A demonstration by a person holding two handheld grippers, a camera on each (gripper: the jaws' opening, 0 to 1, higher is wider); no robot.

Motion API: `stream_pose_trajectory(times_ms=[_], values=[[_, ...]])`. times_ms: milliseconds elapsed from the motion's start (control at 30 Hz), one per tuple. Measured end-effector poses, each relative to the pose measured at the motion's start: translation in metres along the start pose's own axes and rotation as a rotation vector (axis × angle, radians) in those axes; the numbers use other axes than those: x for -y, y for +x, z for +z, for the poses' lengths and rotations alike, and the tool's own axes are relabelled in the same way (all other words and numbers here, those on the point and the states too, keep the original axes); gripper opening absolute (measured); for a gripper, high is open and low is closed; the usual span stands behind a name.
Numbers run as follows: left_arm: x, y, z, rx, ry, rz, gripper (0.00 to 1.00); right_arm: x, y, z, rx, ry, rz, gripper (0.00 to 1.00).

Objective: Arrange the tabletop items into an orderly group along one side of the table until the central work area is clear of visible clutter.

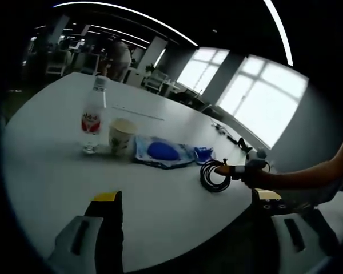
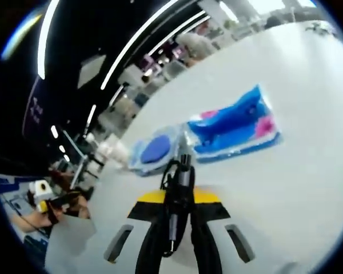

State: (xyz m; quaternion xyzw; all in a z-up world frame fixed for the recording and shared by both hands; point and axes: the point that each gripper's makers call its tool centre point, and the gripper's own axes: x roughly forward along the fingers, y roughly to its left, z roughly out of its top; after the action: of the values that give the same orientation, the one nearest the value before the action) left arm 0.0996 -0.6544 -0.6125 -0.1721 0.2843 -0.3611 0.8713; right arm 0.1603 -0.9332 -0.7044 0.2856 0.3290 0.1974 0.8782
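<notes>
On the white table [image 1: 57, 171] a clear water bottle [image 1: 93, 117] with a red label stands upright, its long axis vertical and its cap pointing up. Just beside it, to its right in the left gripper view, a paper cup [image 1: 120, 136] stands upright too, its open mouth up. Next in the same row lies a flat blue pouch [image 1: 162, 152], with its long side running along the row, and a smaller blue packet [image 1: 203, 154] lies near its far end. The left gripper [image 1: 186, 200] hovers over the near part of the table with its jaws spread wide, and nothing is between them. The right gripper [image 1: 227, 169] comes in from the right side of this view, held by a person's arm [image 1: 308, 174], and it is at a coiled black cable [image 1: 213, 174], which rests near the table edge, just beyond the small packet. In the right gripper view the jaws of the right gripper [image 2: 179, 197] are close together on the black cable [image 2: 177, 205], whose strands run lengthwise between the jaws, along their axis. Ahead of them the round blue pouch [image 2: 157, 149] and a long blue and pink packet [image 2: 234, 128] lie flat on the table.
</notes>
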Motion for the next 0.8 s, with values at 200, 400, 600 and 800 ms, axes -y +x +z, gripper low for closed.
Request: stream_pose_trajectory(times_ms=[200,400,600,800], values=[[0.003,-0.003,0.002,0.012,0.012,0.001,0.92,0.007,0.000,-0.003,-0.017,-0.072,-0.045,0.11],[0.003,-0.003,0.002,0.020,0.011,0.005,0.91,0.015,0.002,-0.003,-0.023,-0.112,-0.079,0.11],[0.004,-0.007,0.003,0.037,0.005,0.012,0.91,0.026,0.003,-0.006,-0.059,-0.236,-0.145,0.13],[0.002,-0.012,0.000,0.041,-0.010,0.025,0.91,0.033,0.003,-0.001,-0.060,-0.336,-0.200,0.13]])
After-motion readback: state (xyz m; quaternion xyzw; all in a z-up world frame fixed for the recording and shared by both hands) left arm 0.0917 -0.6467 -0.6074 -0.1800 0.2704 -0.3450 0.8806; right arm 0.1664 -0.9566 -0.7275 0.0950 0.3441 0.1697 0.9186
